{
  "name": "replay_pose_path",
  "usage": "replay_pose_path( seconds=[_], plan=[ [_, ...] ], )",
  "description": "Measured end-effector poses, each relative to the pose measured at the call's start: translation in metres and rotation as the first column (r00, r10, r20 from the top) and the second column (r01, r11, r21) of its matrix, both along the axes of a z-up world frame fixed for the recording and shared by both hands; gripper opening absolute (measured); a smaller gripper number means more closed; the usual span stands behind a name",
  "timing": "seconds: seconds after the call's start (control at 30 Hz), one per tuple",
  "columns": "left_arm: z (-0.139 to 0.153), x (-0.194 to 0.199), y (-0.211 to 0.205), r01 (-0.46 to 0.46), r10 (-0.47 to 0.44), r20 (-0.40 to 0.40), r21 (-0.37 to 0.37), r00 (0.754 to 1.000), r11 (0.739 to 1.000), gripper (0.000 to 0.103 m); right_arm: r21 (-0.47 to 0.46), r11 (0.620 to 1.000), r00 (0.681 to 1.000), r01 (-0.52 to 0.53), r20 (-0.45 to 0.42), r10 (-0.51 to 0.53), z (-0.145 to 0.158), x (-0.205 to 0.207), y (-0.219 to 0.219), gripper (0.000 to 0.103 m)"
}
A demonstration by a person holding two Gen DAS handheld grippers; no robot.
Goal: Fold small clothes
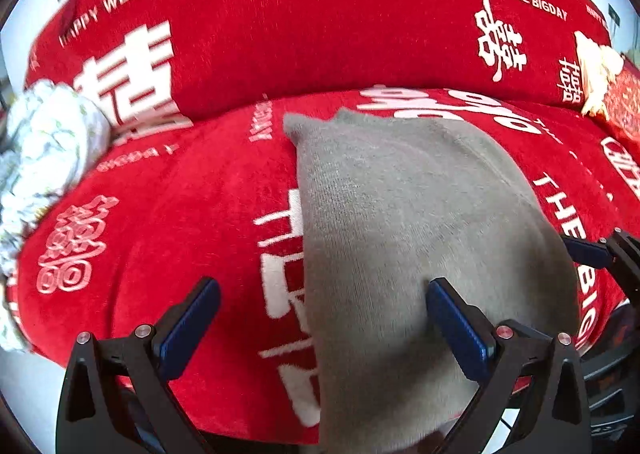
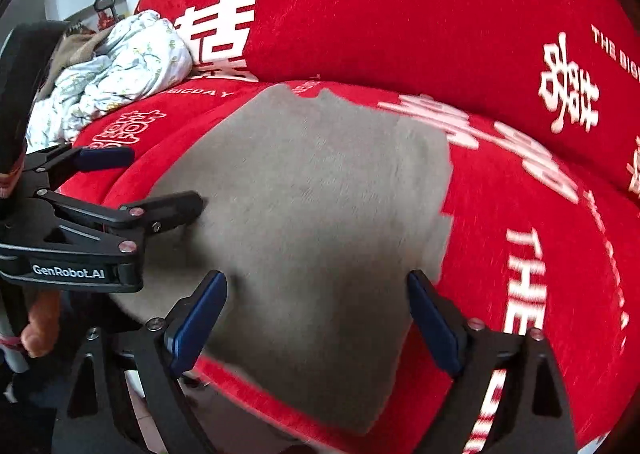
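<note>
A grey knit garment (image 1: 400, 222) lies flat on a red sofa seat with white lettering (image 1: 168, 222). It also shows in the right wrist view (image 2: 312, 206). My left gripper (image 1: 320, 318) is open, its right fingertip over the garment's near left part, its left one over red fabric. My right gripper (image 2: 316, 314) is open over the garment's near edge. The left gripper (image 2: 156, 182) appears at the left of the right wrist view, one finger touching the garment's left edge. The right gripper's finger (image 1: 588, 250) shows at the right edge of the left wrist view.
A crumpled white floral cloth (image 2: 120, 66) lies at the sofa's left end, also seen in the left wrist view (image 1: 44, 142). The red backrest cushion (image 2: 400, 14) rises behind the seat. A cream and red object (image 1: 604, 86) sits at the far right.
</note>
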State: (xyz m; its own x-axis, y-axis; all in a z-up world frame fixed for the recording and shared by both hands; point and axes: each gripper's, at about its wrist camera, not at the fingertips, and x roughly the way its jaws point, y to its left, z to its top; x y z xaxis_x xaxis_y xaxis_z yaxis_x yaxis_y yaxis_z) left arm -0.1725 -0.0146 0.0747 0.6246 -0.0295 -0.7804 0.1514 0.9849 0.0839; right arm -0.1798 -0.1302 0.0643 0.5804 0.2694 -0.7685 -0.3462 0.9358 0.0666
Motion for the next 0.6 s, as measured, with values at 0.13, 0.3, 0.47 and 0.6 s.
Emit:
replay_pose_path(
  seconds=[0.13,0.3,0.47,0.6],
  plan=[
    [0.012,-0.015,-0.004,-0.015,0.011,0.071,0.052,0.997,0.999,0.103,-0.015,0.998,0.993,0.067,0.096,-0.065,0.015,-0.019,-0.002,0.092],
    [0.02,-0.02,-0.004,-0.002,0.001,0.072,0.01,0.997,1.0,0.103,-0.001,0.989,0.978,0.15,0.148,-0.148,0.031,-0.027,-0.004,0.092],
    [0.029,-0.031,-0.002,-0.038,0.039,0.127,-0.012,0.991,0.999,0.103,0.021,0.985,0.973,0.17,0.158,-0.171,0.036,-0.032,-0.005,0.092],
    [0.033,-0.034,0.005,-0.067,0.075,0.118,-0.071,0.99,0.995,0.103,0.026,0.983,0.97,0.183,0.156,-0.185,0.037,-0.034,-0.006,0.092]
  ],
)
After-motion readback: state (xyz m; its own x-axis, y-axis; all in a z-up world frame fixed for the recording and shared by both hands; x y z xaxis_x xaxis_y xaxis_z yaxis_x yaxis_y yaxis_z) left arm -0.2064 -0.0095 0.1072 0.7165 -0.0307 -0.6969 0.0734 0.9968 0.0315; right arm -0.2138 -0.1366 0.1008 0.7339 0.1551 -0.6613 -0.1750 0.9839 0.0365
